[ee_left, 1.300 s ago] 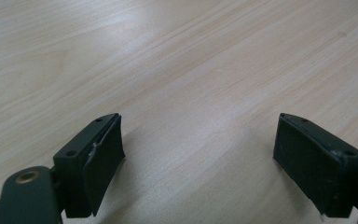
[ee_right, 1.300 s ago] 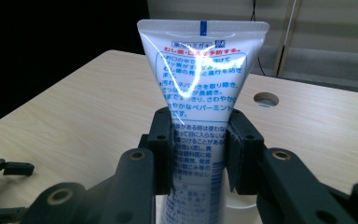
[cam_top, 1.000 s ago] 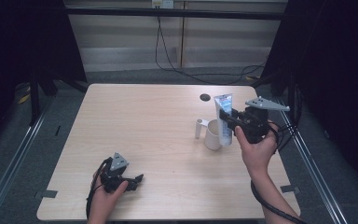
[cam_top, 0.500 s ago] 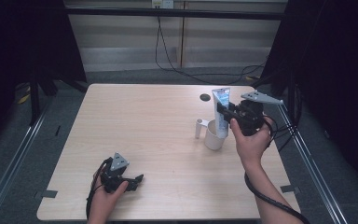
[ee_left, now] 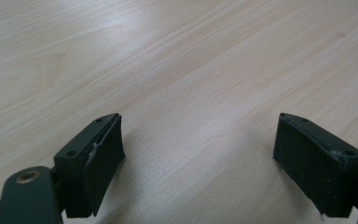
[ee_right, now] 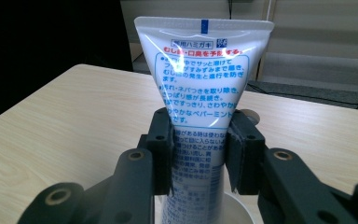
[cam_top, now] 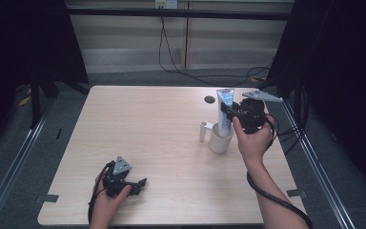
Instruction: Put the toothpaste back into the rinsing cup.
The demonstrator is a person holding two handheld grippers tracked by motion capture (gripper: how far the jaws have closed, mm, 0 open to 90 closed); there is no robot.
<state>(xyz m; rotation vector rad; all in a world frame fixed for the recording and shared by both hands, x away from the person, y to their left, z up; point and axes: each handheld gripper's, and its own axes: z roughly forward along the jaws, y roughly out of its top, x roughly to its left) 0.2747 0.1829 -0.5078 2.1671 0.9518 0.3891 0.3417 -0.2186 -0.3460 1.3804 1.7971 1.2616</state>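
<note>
left hand-held gripper (cam_top: 140, 182): seen at 7 o'clock of the table (cam_top: 147, 129) in the high view, near the front edge; jaws spread wide, nothing between them, bare wood beneath in the left gripper view (ee_left: 200, 154).
right hand-held gripper (cam_top: 225, 110): held at 3 o'clock of the table in the high view, above the cup; jaws clamped on the tube at about mid-body, pads pressed on both flat faces in the right gripper view (ee_right: 199, 156).
toothpaste tube (ee_right: 200, 84): held upright, flat crimped end up, cap end down; lower end seen just above or within the cup mouth, contact not determinable. Also seen in the high view (cam_top: 225, 109).
cup (cam_top: 220, 140): white, upright, at 3 o'clock, directly under the tube; rim glimpsed at the bottom of the right gripper view (ee_right: 233, 205).
small white piece (cam_top: 203, 131): stood just at 9 o'clock of the cup, possibly its handle; too small to be identified.
dark round spot (cam_top: 209, 99): on the table at 1 o'clock, beyond the cup.
handling, judged: tube taken as light and soft-walled, glossy and likely slippery; body expected to dent and squeeze paste if gripped hard.
grip point, judged: mid-body across the flat faces is suitable; the stiffer shoulder near the cap would be safer against slip.
risk, judged: cup is light and could be tipped by a skewed tube.
</note>
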